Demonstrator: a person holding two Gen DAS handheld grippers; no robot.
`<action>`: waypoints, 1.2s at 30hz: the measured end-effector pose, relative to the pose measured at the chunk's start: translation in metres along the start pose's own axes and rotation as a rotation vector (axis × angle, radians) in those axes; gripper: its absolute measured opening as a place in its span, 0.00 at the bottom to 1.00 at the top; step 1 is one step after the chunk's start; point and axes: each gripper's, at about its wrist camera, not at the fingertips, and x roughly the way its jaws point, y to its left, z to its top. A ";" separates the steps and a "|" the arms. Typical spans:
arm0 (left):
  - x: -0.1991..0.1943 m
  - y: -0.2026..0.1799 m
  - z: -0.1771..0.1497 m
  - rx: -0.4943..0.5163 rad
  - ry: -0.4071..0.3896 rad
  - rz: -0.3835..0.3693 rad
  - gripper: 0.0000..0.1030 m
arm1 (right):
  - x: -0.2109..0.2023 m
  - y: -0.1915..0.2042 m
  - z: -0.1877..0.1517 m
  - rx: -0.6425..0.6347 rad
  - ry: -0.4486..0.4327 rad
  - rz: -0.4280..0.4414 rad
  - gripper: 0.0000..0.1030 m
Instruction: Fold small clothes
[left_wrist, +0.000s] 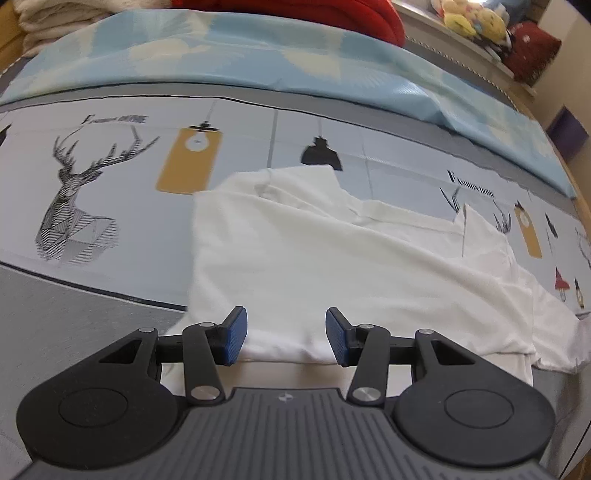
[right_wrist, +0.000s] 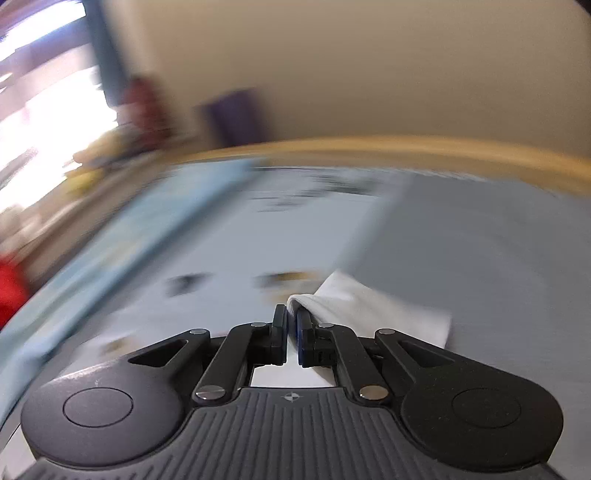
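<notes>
Mostly blurred bedspread (right_wrist: 295, 236) beyond right tongs (right_wrist: 291, 325)

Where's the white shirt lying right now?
Left wrist view: white shirt lies on the printed bedsheet, ahead of the open left claw, right of the deer print.

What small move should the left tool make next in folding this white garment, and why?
Probably close the left tool on the near hem of the white garment: its pads stand apart over that edge, gripping nothing, while the right tool is already shut beside a white fold.
</notes>
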 end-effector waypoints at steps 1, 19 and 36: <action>-0.002 0.004 0.000 -0.007 -0.002 -0.002 0.51 | -0.008 0.028 -0.007 -0.055 0.001 0.072 0.04; -0.018 0.071 0.009 -0.192 -0.019 -0.075 0.49 | -0.101 0.265 -0.152 -0.518 0.616 0.509 0.11; 0.046 0.056 -0.001 -0.157 0.036 -0.033 0.32 | -0.035 0.161 -0.085 -0.213 0.502 0.266 0.27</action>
